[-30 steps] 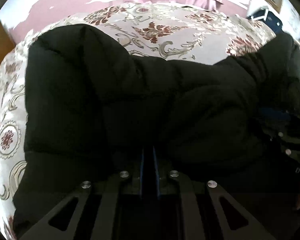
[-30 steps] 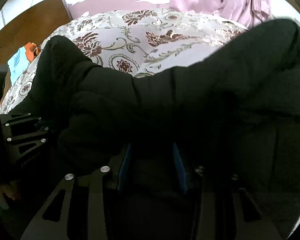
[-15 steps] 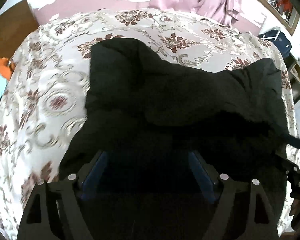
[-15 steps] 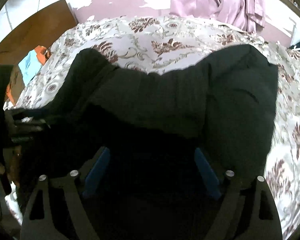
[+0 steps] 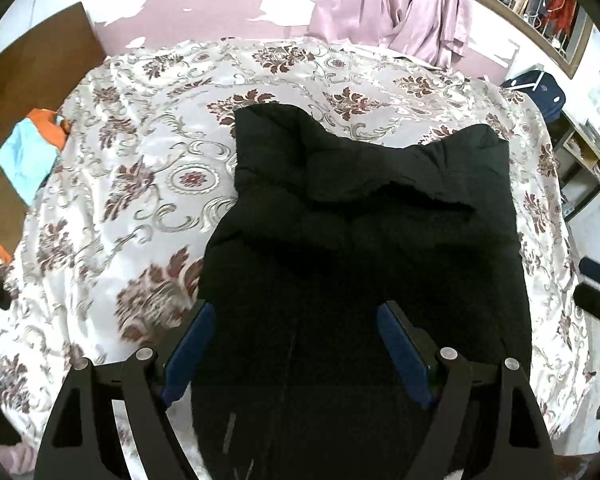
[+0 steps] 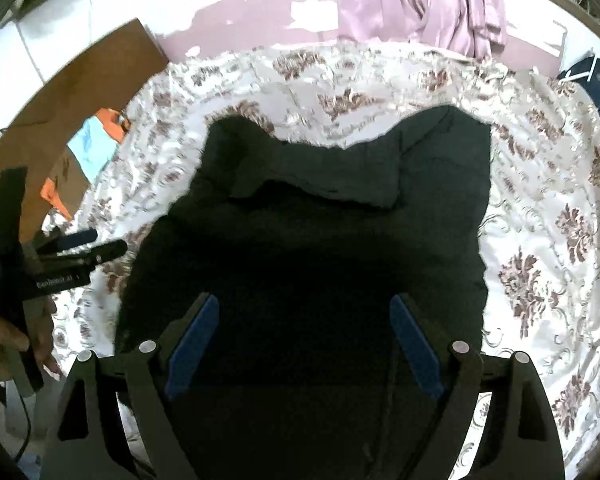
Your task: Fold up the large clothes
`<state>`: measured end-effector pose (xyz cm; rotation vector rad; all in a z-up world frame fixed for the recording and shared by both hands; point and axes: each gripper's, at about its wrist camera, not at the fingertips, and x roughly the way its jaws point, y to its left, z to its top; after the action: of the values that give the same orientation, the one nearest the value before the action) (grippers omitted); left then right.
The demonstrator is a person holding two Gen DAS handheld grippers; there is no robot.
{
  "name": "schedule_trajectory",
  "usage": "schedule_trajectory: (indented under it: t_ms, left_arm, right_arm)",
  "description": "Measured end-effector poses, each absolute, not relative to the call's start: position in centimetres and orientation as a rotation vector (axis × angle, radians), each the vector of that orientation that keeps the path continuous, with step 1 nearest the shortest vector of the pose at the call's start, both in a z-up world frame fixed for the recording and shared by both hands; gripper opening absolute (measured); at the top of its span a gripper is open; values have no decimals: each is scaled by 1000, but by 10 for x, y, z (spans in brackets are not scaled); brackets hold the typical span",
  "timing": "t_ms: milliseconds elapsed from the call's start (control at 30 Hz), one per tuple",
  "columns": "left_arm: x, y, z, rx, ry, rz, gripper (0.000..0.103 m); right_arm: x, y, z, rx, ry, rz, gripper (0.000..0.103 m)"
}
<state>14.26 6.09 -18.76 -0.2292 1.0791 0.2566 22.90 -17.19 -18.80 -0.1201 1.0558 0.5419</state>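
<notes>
Your left tool (image 5: 292, 354) and right tool (image 6: 304, 346) both gape apart, empty, above the puffy black quilted jacket (image 5: 364, 240) lying folded on the floral satin bedspread (image 5: 140, 184).

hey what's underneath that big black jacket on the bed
The black jacket lies on a floral bedspread, which shows all around its far and side edges. Whether anything else sits beneath the jacket cannot be seen; the padded fabric covers that whole patch.
</notes>
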Motion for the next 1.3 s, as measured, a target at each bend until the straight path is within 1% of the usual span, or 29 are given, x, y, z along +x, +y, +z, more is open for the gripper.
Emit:
schedule_trajectory:
  t_ms: [200, 400, 567, 700, 867, 1067, 1167, 1300]
  left_arm:
    - [98, 28, -146, -217, 1082, 343, 83]
    - [55, -13, -112, -195, 1088, 395, 83]
    - [29, -29, -102, -178, 1100, 363, 83]
    - [18, -28, -106, -161, 1102, 312, 83]
    - [14, -17, -128, -157, 1097, 184, 83]
    - [0, -1, -180, -93, 1090, 80, 83]
    - [-8, 2, -206, -87, 1063, 102, 83]
    - [-23, -7, -252, -122, 980, 161, 83]
  right_arm:
    - [204, -201, -150, -81, 1029, 633, 84]
    - [176, -223, -133, -157, 981, 728, 85]
    - [159, -241, -138, -144, 1008, 733, 85]
    - [146, -249, -140, -114, 1028, 679, 85]
    - [128, -238, -140, -125, 1015, 597, 85]
    - [96, -216, -151, -144, 1000, 446, 85]
    - [78, -211, -172, -141, 1001, 425, 85]
    - [61, -210, -225, -141, 991, 498, 86]
